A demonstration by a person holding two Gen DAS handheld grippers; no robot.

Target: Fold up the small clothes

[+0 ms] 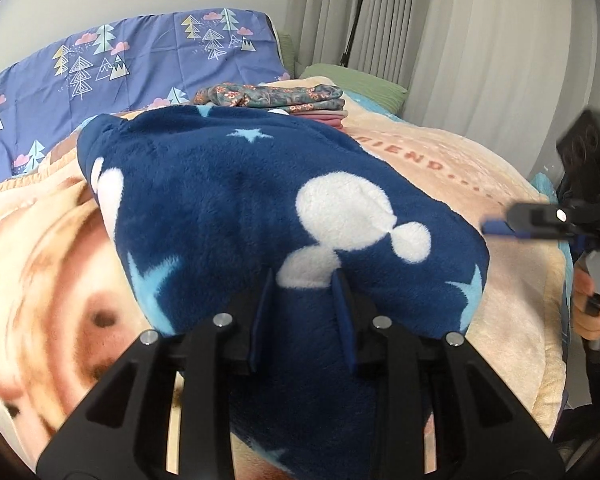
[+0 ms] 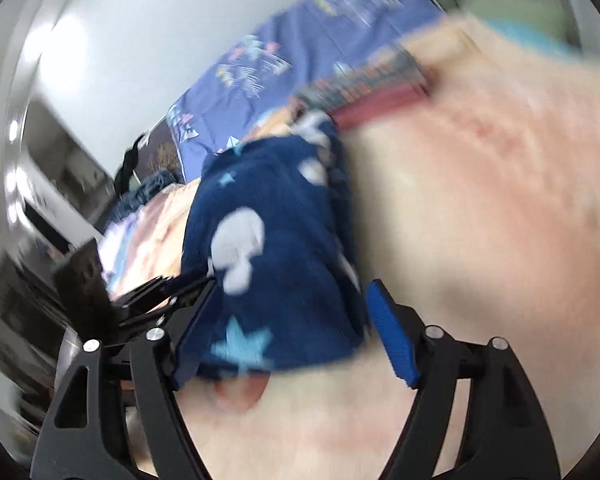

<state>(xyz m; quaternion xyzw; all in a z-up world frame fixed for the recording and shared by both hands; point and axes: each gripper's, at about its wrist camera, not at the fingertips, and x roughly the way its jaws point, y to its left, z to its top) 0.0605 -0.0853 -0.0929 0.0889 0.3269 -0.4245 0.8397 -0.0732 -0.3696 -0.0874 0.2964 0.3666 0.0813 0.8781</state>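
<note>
Peach blanket (image 1: pixel 440 184) covers the bed, with a purple pillow (image 1: pixel 140 68) at its head and pale curtains (image 1: pixel 460 40) beyond. A folded stack (image 1: pixel 276 100) of clothes sits near the pillow. Mid-bed, the navy fleece (image 1: pixel 228 200) with white shapes and blue stars is bunched up, raised off the blanket. The left gripper (image 1: pixel 304 304) has its fingers clamped on the fleece's near edge. The right gripper (image 2: pixel 288 340) shows fingers spread apart, the fleece's end between them; the view is blurred, so contact is unclear.
</note>
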